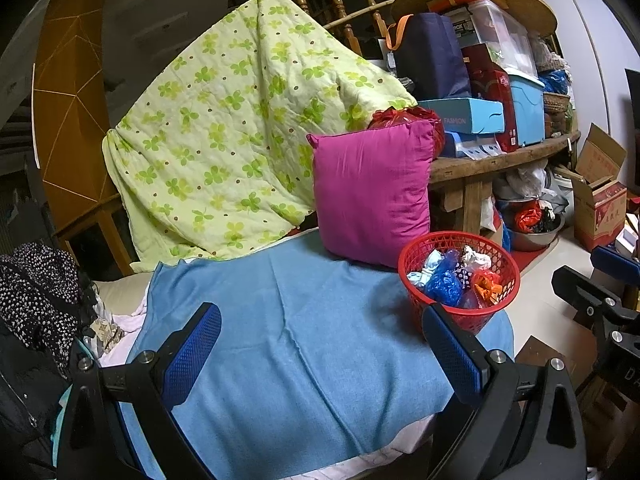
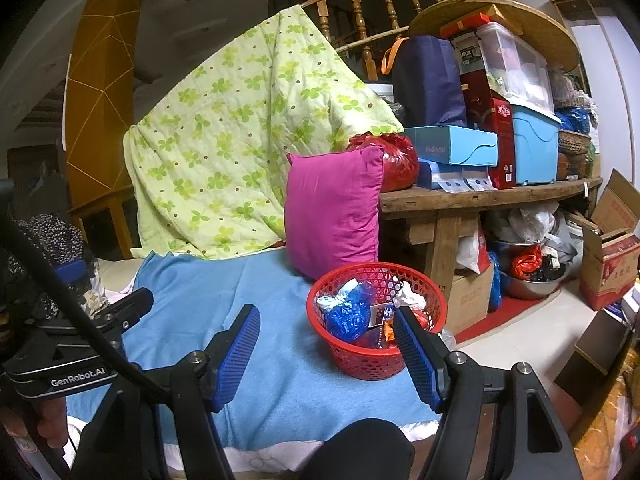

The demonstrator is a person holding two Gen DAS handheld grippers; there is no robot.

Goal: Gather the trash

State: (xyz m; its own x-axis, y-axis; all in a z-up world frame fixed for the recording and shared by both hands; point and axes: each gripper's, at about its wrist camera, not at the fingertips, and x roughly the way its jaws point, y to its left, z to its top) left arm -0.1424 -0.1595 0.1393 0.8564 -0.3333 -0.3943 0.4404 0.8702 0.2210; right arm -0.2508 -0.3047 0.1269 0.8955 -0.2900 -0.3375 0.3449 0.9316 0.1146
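Observation:
A red mesh basket (image 1: 486,312) stands on the right end of a blue cloth (image 1: 304,320) and holds crumpled trash (image 1: 444,280): blue plastic, white paper, orange wrappers. In the right wrist view the basket (image 2: 360,360) sits just ahead, trash (image 2: 348,316) inside. My left gripper (image 1: 322,320) is open and empty above the cloth, its right finger near the basket. My right gripper (image 2: 326,320) is open and empty, its right finger in front of the basket's rim. The left gripper also shows at the left of the right wrist view (image 2: 108,308).
A magenta pillow (image 1: 372,192) and a green clover quilt (image 1: 224,140) stand behind the cloth. A wooden bench (image 1: 500,160) piled with boxes and bags is at right, a steel bowl (image 1: 532,232) and cardboard boxes (image 1: 600,200) on the floor. Dark dotted clothing (image 1: 36,288) lies at left.

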